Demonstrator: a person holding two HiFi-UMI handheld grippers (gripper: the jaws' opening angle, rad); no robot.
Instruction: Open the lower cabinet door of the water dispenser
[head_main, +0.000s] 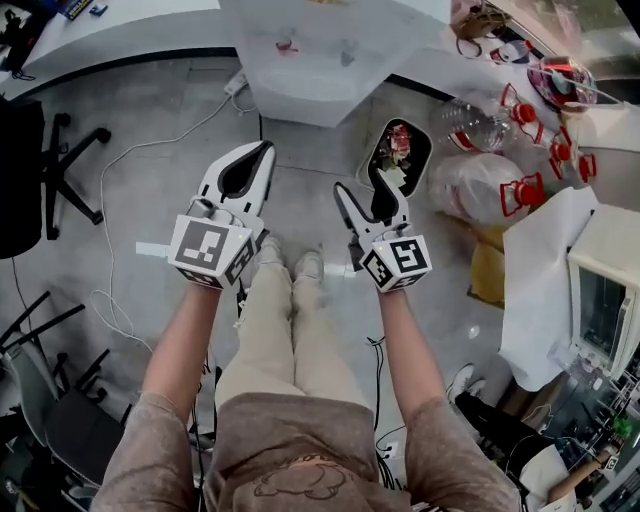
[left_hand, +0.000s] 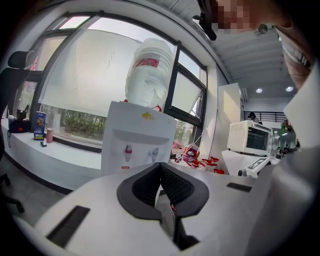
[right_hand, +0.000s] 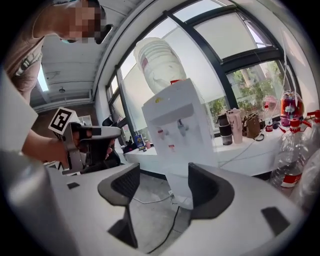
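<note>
Person's legs (head_main: 290, 320) and forearms are nearest in head view, above grey floor (head_main: 310, 200). L gripper (head_main: 266, 150) is clenched, jaws tip to tip, nothing btwn them. R gripper (head_main: 366, 193) is released, jaws spread in a V, empty. Both point toward white water dispenser (head_main: 320, 85), seen from above at top centre, apart from both. Black bin (head_main: 396, 152) w/ rubbish lies past R gripper's tips. Clear bottles w/ red caps (head_main: 520, 112) are far right, office chair (head_main: 45, 170) at left.

L gripper view: pads meet at tips, nothing gripped. Dispenser stands ahead w/ inverted water jug (left_hand: 147, 70) on top and two taps showing. Jaws hide its lower part, so lower cabinet door isn't visible here. Small oven (left_hand: 250, 137) is at right.

R gripper view: jaws stand wide apart, w/ only floor and black cable (right_hand: 171, 226) btwn them. Dispenser is ahead, untouched. Its lower front (right_hand: 177, 180) shows past the jaws, but door's edges can't be made out. L gripper is at left, in a hand.
</note>
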